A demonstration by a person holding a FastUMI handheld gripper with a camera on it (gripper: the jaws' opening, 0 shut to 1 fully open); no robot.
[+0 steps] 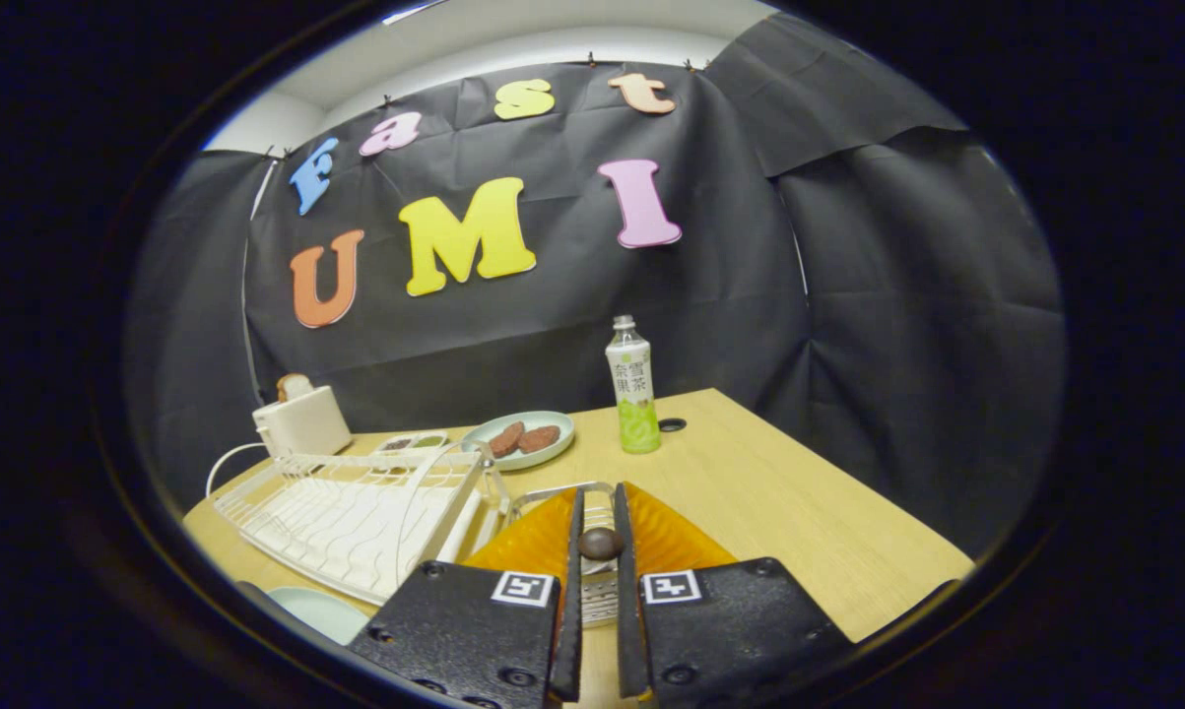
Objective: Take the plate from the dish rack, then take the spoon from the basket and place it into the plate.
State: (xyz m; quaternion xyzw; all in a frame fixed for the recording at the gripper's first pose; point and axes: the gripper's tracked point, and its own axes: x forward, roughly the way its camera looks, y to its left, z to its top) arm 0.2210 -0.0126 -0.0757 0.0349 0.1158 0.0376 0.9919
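My gripper (599,532) is shut on a dark brown spoon (600,543); I see only its rounded end, pinched between the two fingers. Right behind and beneath the fingers stands the wire basket (553,492), with its mesh showing in the narrow gap. The white dish rack (346,512) stands on the table to the left of the fingers. A pale plate (318,611) lies flat on the table in front of the rack, left of the gripper and partly cut off.
At the back of the wooden table (799,512) stand a white toaster (301,421), a small tray (412,443), a plate with two brown patties (528,439) and a green drink bottle (633,389). The table's right edge is close.
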